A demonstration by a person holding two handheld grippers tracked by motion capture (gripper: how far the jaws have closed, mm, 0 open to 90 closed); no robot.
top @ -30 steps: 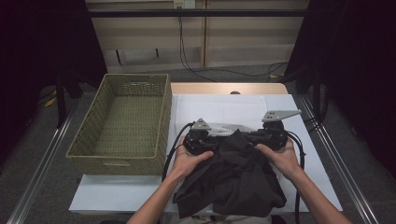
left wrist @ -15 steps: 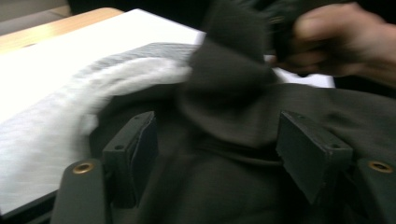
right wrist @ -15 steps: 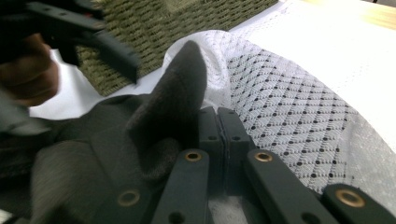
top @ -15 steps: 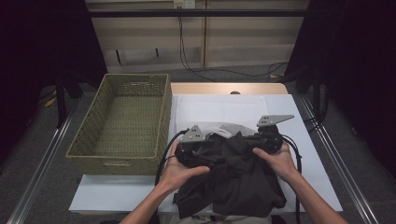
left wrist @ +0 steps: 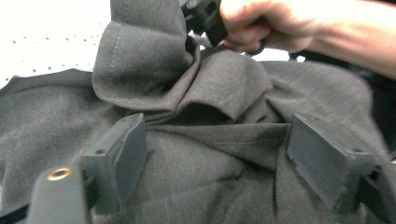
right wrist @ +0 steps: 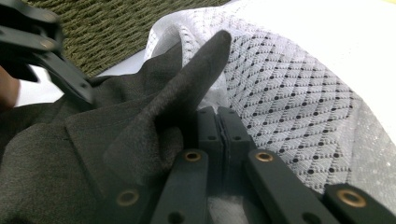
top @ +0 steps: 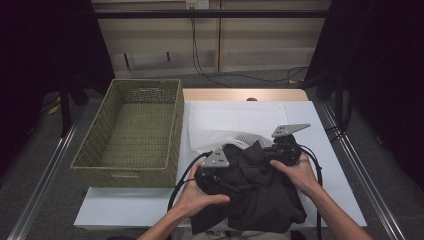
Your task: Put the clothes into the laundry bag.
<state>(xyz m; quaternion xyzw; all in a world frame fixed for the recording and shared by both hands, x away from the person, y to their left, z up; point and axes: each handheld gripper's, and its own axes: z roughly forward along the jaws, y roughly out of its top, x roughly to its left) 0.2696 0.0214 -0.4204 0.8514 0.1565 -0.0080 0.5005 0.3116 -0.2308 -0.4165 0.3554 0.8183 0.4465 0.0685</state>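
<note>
Fingers (left wrist: 122, 161) of the left gripper (left wrist: 219, 163) stand wide apart, one pad on each side of a fold in the dark grey woven garment (top: 260, 192), with nothing pinched between them. On the right gripper (right wrist: 218, 133) the two black pads are pressed flat together; a peaked flap of the same dark cloth rises just beside them, but I cannot tell whether any of it is caught in that seam.

From above, the garment lies crumpled in a heap near the table's (top: 125, 210) front edge, a little right of middle, its bulk spilling toward the person. Both hands rest on its far rim: the left hand (top: 202, 192) at the heap's left shoulder, the right hand (top: 300, 172) at its right shoulder. The fold the open left fingers face runs crosswise between them, so it lies straight ahead of that gripper and would be the nearer thing to close on.

Under and beyond the dark cloth spreads a white mesh fabric with small black dots (right wrist: 299, 93), reaching toward the table's far edge. Off the table's left edge sits an olive-green woven rectangular basket (top: 90, 162), its long axis running front to back, well apart from the heap; the left hand is the nearer to it.

Count: one dark garment, one white mesh piece, one basket, two grippers.
</note>
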